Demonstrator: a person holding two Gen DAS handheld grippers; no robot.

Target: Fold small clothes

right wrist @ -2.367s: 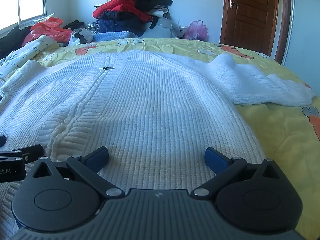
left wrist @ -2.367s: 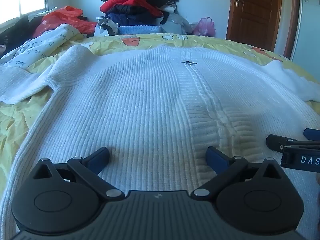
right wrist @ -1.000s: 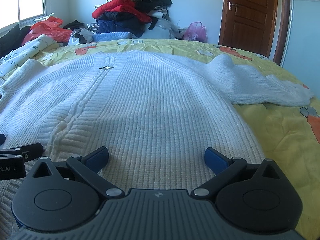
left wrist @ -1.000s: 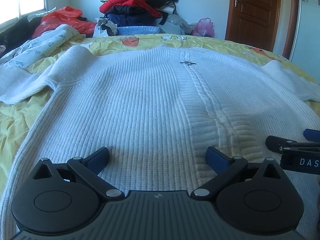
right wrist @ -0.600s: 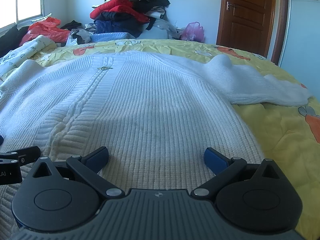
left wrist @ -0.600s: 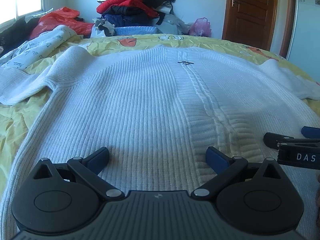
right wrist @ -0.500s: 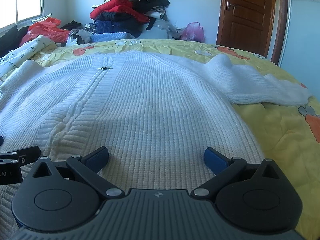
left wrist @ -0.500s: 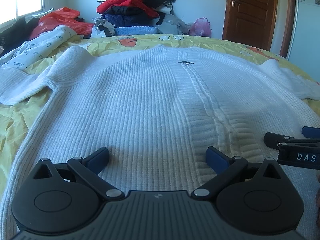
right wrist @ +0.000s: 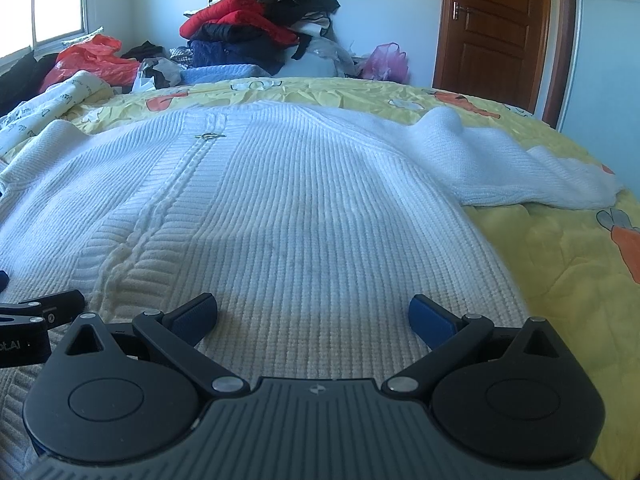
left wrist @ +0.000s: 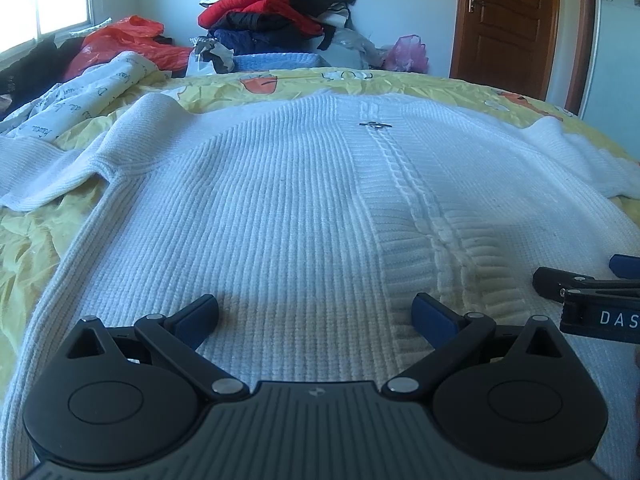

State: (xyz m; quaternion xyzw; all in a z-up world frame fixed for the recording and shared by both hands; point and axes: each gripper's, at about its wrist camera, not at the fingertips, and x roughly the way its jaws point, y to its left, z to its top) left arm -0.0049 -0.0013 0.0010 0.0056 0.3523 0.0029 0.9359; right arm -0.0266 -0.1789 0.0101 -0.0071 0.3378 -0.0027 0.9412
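A white ribbed knit cardigan (left wrist: pixel 280 208) (right wrist: pixel 312 208) lies spread flat, front up, on a yellow bedspread (left wrist: pixel 36 240) (right wrist: pixel 560 264). Its cable-knit placket with a small metal clasp (left wrist: pixel 375 125) (right wrist: pixel 208 136) runs up the middle. One sleeve (left wrist: pixel 44 168) trails left, the other sleeve (right wrist: pixel 520 176) trails right. My left gripper (left wrist: pixel 316 314) hovers low over the hem's left half, open, nothing between its blue pads. My right gripper (right wrist: pixel 314 312) is open over the hem's right half. Each view catches the other gripper's tip at its edge.
A heap of red, black and navy clothes (left wrist: pixel 272 20) (right wrist: pixel 256 28) is piled at the bed's far side, beside a red plastic bag (left wrist: pixel 132 40) and a printed white quilt (left wrist: pixel 80 96). A brown wooden door (left wrist: pixel 516 24) (right wrist: pixel 496 28) stands at the back right.
Both grippers have barely shifted, staying open over the hem. The cardigan lies as before.
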